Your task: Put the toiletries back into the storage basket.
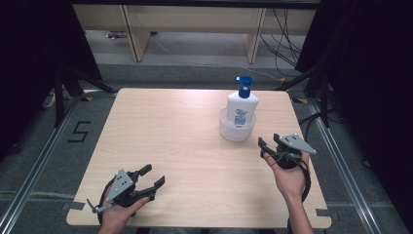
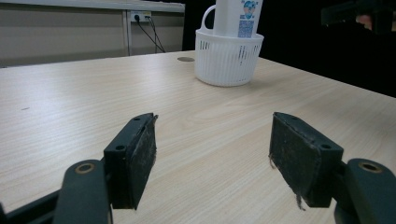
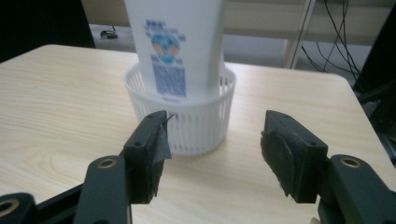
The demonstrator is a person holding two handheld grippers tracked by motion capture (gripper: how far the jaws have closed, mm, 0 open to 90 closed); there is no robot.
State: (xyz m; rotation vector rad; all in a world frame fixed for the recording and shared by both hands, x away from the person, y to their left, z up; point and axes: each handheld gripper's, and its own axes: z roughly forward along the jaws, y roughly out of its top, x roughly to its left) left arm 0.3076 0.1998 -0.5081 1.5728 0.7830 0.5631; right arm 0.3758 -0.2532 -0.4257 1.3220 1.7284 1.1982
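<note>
Right claw is the one I'm working with: jaws spread wide, nothing between them, held just above the surface near its right edge. Target is the white pump bottle standing upright in the white slotted basket, toward the far right part of the surface, set in a little from the far edge.

Key relation: in the right gripper view the basket sits dead ahead and close, roughly centred between the two jaws, slightly toward the left one. The bottle rises straight up out of it, long axis vertical, blue pump head on top in the high view. The jaw gap is level with the basket wall, not the bottle body, so I judge a grip on the bottle needs the claw lifted before closing, or it catches the basket rim.

Left claw is also open and empty, near the near-left corner, well apart from the basket, which lies far ahead and to its right. The right hand is clearly the nearer one.

Bottle looks a loose fit in the basket; can't tell if the basket would lift with it.
</note>
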